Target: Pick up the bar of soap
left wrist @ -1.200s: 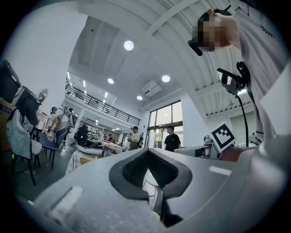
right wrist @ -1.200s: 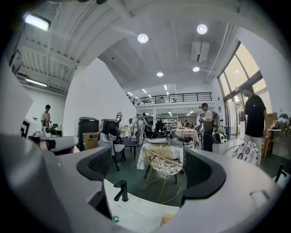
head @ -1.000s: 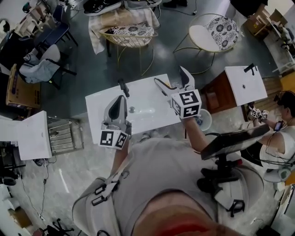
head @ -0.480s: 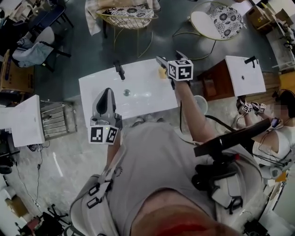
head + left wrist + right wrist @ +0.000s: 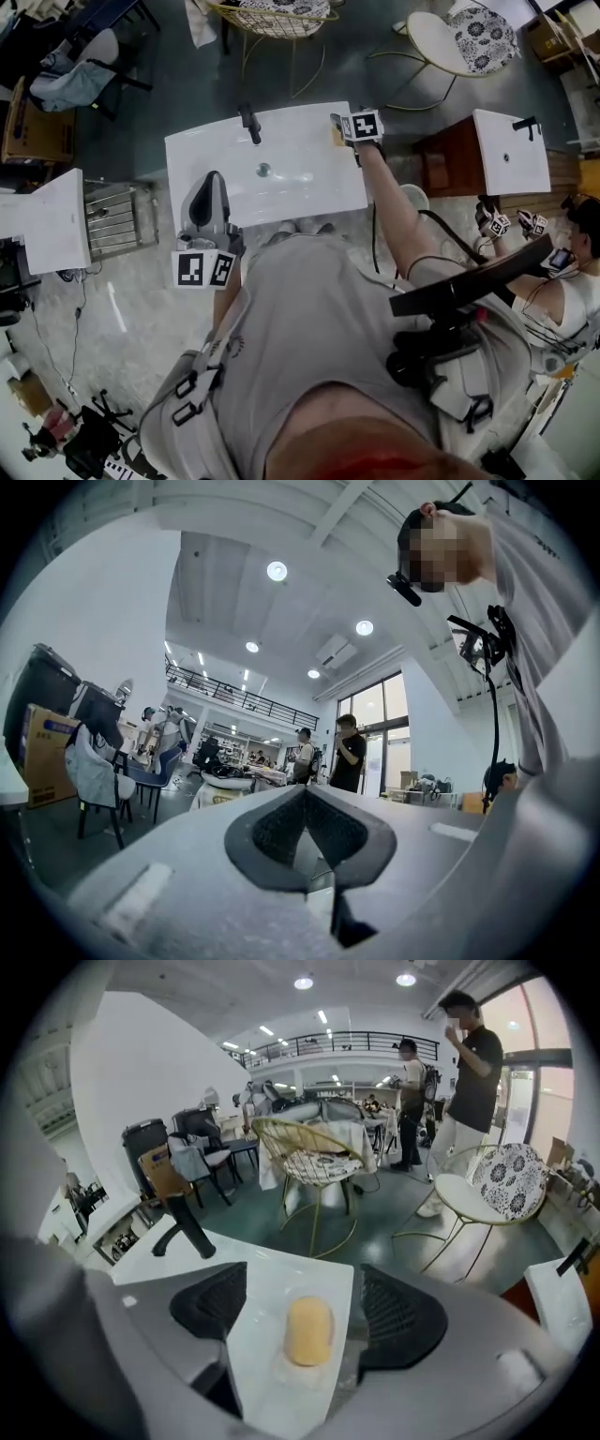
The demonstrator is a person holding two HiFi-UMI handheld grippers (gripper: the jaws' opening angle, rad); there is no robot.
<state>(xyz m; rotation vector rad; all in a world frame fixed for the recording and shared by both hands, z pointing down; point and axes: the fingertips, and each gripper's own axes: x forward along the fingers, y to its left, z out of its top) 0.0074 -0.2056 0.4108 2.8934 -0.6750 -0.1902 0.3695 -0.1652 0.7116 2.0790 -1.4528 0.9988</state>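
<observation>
— Where does the bar of soap (image 5: 309, 1330) lie?

— On the far right corner of the white washbasin top (image 5: 216, 150), close to its right edge. In the right gripper view it sits between the two dark pads (image 5: 211, 1307) of the right gripper (image 5: 305, 1283), lengthwise along the line the gripper points.

— Do the pads touch it?

— No. White surface shows on both sides of the bar, so the jaws stand apart and clear of it. They have just been closing, with the soap between them but not gripped.

— And the left gripper (image 5: 214, 183)?

— It is at the near edge of the washbasin, towards the left. Its own view shows its fingers brought together at the tips, with nothing between them.

— What else is on the washbasin?

— A black tap (image 5: 249, 122) at the far edge and a round drain (image 5: 263, 170) near the middle, both well apart from the soap.

— Anything hard to make out?

— From the head view the marker cube of the right gripper covers nearly all the soap; only a yellowish sliver shows beside it. The left gripper view looks out over the room and shows no washbasin at all. There is a faint patch under the soap, and I cannot tell what it is.
</observation>
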